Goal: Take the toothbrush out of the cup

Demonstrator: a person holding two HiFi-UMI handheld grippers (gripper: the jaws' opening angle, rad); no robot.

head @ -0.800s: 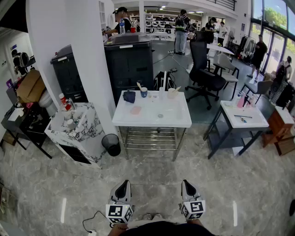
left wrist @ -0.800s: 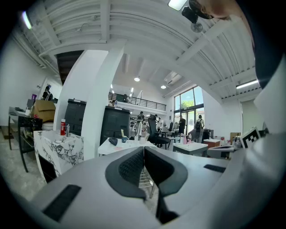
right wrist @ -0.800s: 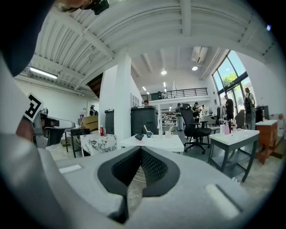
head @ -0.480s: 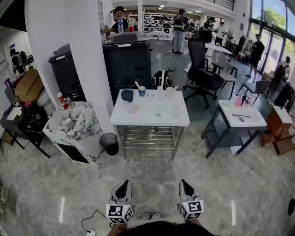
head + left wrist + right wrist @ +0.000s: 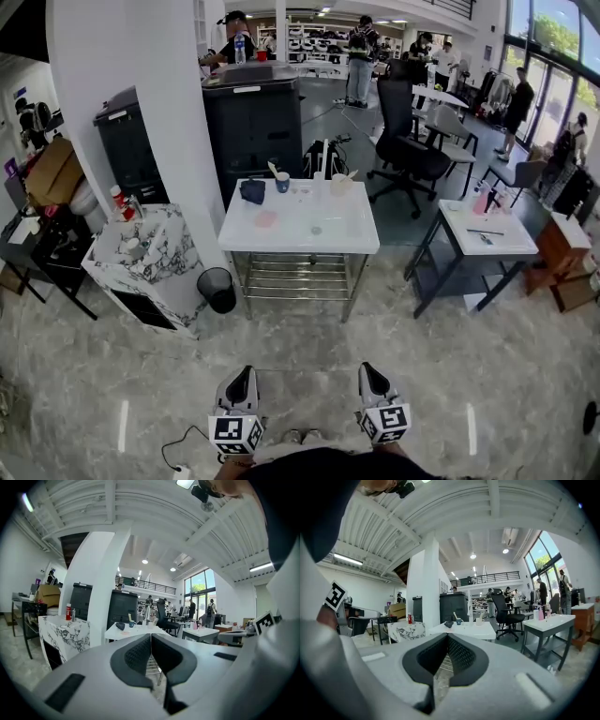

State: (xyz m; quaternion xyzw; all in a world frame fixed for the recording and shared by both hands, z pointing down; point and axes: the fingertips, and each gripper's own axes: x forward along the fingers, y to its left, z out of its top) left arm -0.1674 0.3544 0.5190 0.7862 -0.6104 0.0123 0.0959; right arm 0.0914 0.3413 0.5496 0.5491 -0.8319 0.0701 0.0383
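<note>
Left claw (image 5: 246, 375): pale grey moulded shell, black dimpled pads (image 5: 138, 656).
Right claw (image 5: 364, 371): same shell, same pads (image 5: 461, 656).
Marker cubes (image 5: 237, 433): white, black square codes.
Clothing (image 5: 314, 465): dark top.

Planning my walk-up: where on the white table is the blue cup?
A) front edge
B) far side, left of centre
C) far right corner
B: the blue cup stands on the far side of the white table, left of centre, next to a dark object.

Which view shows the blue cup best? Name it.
The head view: the blue cup stands unobstructed near the far edge of the white table, with the toothbrush leaning out of it. Both gripper views show the cup too, but smaller, side-on and far off.
</note>
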